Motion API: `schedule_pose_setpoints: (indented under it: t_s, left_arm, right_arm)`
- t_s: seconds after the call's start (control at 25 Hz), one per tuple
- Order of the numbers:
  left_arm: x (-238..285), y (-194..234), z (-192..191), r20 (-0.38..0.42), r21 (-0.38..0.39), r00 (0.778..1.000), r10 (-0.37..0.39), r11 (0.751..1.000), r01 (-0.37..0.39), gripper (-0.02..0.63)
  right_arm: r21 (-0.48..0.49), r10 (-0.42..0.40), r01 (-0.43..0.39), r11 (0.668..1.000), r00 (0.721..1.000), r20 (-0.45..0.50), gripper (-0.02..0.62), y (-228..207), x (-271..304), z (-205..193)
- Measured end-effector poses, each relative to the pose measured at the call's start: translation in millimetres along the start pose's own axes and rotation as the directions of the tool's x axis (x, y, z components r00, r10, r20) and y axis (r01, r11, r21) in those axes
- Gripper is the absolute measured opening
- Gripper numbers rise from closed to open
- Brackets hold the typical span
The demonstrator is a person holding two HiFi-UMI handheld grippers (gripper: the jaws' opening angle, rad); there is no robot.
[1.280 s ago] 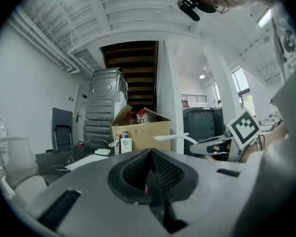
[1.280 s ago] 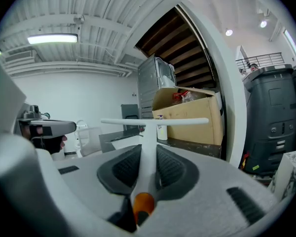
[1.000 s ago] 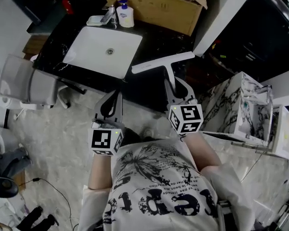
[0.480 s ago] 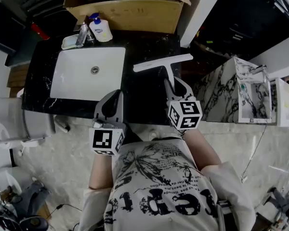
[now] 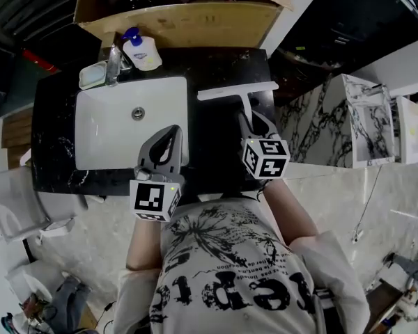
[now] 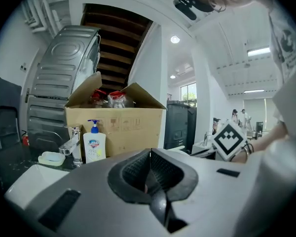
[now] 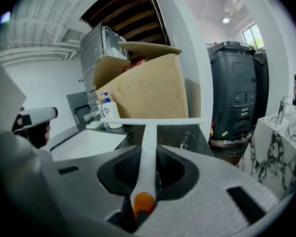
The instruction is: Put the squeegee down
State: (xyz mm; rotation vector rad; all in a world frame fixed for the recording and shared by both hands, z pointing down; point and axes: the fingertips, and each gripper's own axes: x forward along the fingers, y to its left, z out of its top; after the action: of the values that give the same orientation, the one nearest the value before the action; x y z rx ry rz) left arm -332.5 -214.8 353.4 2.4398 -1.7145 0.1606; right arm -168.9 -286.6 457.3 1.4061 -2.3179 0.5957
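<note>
Over the black counter (image 5: 223,145), just to the right of the white sink (image 5: 104,127), the right gripper (image 5: 249,120) clamps its jaws narrowly on the handle of the squeegee (image 5: 238,90). The blade lies crosswise at the far end. The left gripper (image 5: 171,134) has its jaws pressed together and holds nothing.

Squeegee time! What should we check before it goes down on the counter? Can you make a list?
1. The right gripper has a firm hold on the squeegee: ok, its jaws are shut on the white handle.
2. The left gripper is out of the way: ok, shut, empty, at the sink edge.
3. There is a bare landing spot: ok, the black counter right of the sink looks bare.
4. The blade is clear of the soap bottle: ok, well apart.
5. The blade is already touching the counter: cannot tell.
</note>
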Motion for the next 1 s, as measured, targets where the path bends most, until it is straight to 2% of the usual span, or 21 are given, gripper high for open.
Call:
schedule_pose_setpoints:
  t_s: [0.24, 0.64, 0.76, 1.0]
  left_arm:
    - [15.0, 24.4, -7.5, -0.03, -0.018, 0.999, -0.042, 0.999, 0.042, 0.012]
    - [30.9, 32.7, -39.4, -0.083, -0.031, 0.987, -0.135, 0.991, 0.133, 0.012]
    - [34.4, 35.2, -43.6, -0.075, -0.024, 0.987, -0.144, 0.989, 0.143, 0.012]
    - [37.2, 37.3, -42.1, -0.118, -0.041, 0.982, -0.149, 0.989, 0.145, 0.012]
  right_arm:
    - [-0.008, -0.062, 0.062, 0.998, 0.996, -0.061, 0.073, 0.6, 32.2, -13.7]
    - [-0.001, -0.142, 0.143, 0.99, 0.978, -0.155, 0.075, -12.5, 59.2, -34.7]
    - [0.001, -0.149, 0.152, 0.988, 0.974, -0.171, 0.075, -13.7, 63.0, -36.4]
    - [-0.035, -0.175, 0.171, 0.985, 0.962, -0.212, 0.078, -13.0, 66.8, -43.4]
